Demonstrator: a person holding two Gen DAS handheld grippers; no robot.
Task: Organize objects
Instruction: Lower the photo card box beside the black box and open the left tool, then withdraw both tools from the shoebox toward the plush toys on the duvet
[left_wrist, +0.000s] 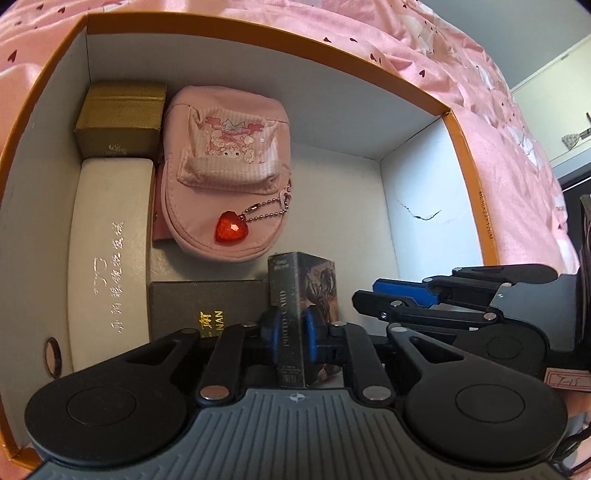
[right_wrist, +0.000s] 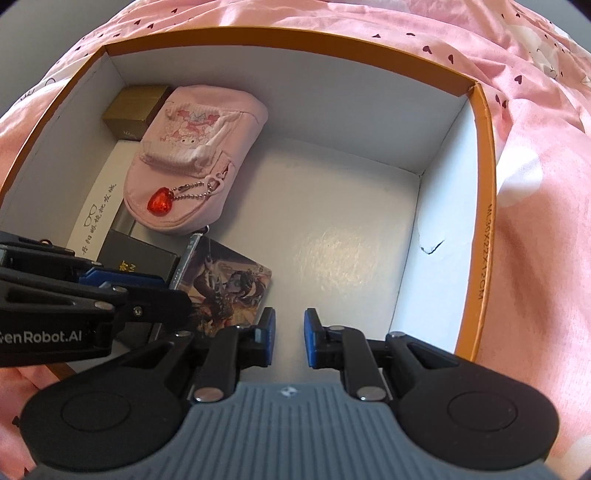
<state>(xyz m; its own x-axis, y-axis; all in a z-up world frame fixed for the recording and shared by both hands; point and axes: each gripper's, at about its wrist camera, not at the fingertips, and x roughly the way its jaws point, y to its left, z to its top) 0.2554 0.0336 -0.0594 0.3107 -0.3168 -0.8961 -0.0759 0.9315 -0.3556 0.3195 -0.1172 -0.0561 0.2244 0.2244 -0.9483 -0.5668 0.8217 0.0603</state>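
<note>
Pink bedding (right_wrist: 535, 155) printed with small dark hearts lies all around an orange cardboard box (right_wrist: 484, 229) with white inner walls; its right wall carries a small tear. Most of the box floor on the right is bare. Along the left wall lies a long cream glasses case (left_wrist: 110, 266), and a gold box (left_wrist: 120, 123) sits in the far left corner. Just beside both rests a pink pouch (left_wrist: 225, 173) with a cartoon print and a red heart charm (left_wrist: 231, 230) on a ball chain. Nearer, a black box (left_wrist: 207, 310) with gold lettering sits against the cream case. The left gripper (left_wrist: 291, 332) is clamped on a photo card pack (left_wrist: 291, 314), which stands on edge just beside the black box. The right gripper (right_wrist: 289, 338) hangs over the bare near floor, its blue pads slightly apart with nothing between them.
</note>
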